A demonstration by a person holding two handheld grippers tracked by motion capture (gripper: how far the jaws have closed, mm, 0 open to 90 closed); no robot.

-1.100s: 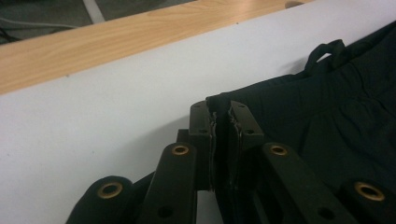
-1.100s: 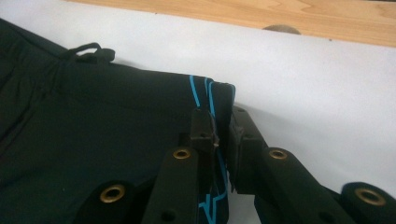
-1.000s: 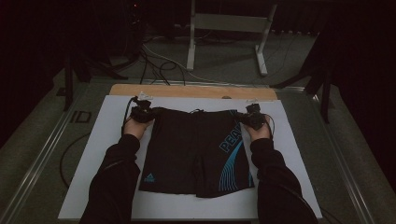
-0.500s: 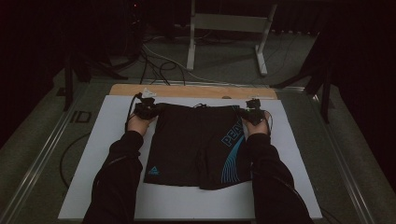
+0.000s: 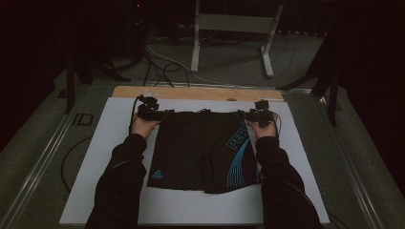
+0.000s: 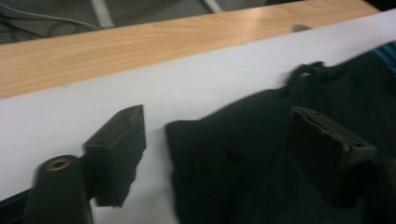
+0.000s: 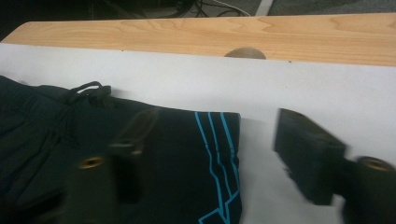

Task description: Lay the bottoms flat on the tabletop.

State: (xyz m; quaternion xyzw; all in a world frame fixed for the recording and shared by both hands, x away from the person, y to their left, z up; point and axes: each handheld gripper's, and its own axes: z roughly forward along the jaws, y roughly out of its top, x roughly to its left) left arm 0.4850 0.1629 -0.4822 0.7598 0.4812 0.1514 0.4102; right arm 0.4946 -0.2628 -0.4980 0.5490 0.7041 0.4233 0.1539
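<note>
Black shorts (image 5: pixel 200 148) with blue stripes and lettering lie flat on a white board (image 5: pixel 105 157), waistband toward the far edge. My left gripper (image 5: pixel 162 114) is at the left waistband corner. Its jaws have just been opening and stand open (image 6: pixel 217 121), with the corner of the shorts (image 6: pixel 243 168) lying loose between them. My right gripper (image 5: pixel 249 115) is at the right waistband corner. Its jaws have also just been opening and are open (image 7: pixel 215 126) over the striped corner (image 7: pixel 217 154), with the pads clear of the cloth. The drawstring (image 7: pixel 86 91) lies at mid-waistband.
A wooden strip (image 5: pixel 191 93) runs along the board's far edge, close ahead of both grippers. Beyond it are a floor with cables (image 5: pixel 162 62) and a metal stand (image 5: pixel 229 28). A metal rail (image 5: pixel 43 162) borders the table on the left.
Both hands drew the shorts a little toward the far edge, then stopped. The lower hem now sits farther from the near edge of the board.
</note>
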